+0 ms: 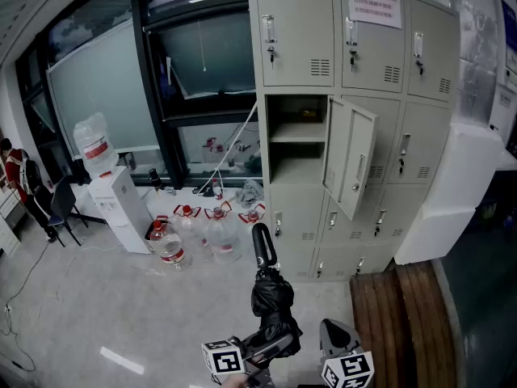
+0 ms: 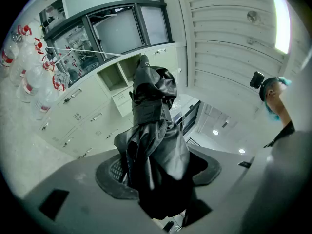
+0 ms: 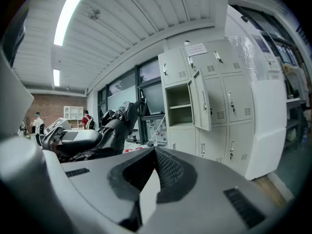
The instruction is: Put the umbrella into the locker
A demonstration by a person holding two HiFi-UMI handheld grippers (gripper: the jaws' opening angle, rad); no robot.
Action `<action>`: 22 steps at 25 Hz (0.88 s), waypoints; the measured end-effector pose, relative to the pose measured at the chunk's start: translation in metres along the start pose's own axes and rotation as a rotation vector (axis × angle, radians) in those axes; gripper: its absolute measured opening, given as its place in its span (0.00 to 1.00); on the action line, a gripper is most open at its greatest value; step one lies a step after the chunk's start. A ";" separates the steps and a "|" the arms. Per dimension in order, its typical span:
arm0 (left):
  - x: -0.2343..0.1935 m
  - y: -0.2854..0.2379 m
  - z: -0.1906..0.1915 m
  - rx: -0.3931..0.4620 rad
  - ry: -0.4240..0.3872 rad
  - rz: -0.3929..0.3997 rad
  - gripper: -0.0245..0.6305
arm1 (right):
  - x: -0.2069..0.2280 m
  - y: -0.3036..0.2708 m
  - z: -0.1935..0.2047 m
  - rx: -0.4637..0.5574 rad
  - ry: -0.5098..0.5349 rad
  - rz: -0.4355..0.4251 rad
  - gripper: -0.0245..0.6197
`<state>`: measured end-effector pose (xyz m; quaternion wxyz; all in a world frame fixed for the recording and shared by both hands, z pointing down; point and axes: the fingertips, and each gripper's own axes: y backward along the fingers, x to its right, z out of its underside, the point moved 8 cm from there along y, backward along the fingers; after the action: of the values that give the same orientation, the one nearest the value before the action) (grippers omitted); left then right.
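Observation:
A folded black umbrella (image 1: 272, 296) stands nearly upright in front of me, its handle (image 1: 262, 245) pointing up toward the lockers. My left gripper (image 1: 273, 344) is shut on its lower part. In the left gripper view the bunched black fabric of the umbrella (image 2: 155, 135) fills the space between the jaws of the left gripper (image 2: 158, 172). My right gripper (image 1: 339, 339) hangs just to the right, shut with nothing in it (image 3: 153, 155). The grey locker bank (image 1: 420, 136) has one open compartment (image 1: 297, 140), whose door (image 1: 353, 164) swings out to the right.
Several large water bottles (image 1: 202, 233) stand on the floor left of the lockers, beside a white water dispenser (image 1: 117, 204). A wooden platform (image 1: 404, 314) and a white block (image 1: 452, 192) lie to the right. A person (image 1: 16, 176) is at the far left.

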<state>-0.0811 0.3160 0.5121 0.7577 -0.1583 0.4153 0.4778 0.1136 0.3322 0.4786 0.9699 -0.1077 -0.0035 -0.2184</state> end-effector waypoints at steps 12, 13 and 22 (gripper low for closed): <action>-0.005 0.002 0.002 0.006 0.009 -0.050 0.43 | 0.008 0.013 0.002 0.002 -0.049 0.015 0.04; -0.007 0.000 0.001 0.005 0.011 -0.051 0.43 | 0.011 0.013 0.002 0.002 -0.050 0.019 0.04; -0.036 -0.040 -0.022 0.005 0.031 -0.039 0.43 | 0.047 -0.018 -0.005 0.003 -0.045 0.045 0.04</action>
<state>-0.0648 0.2603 0.5207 0.7607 -0.1721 0.4250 0.4594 0.1482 0.2954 0.4803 0.9743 -0.1114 -0.0232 -0.1943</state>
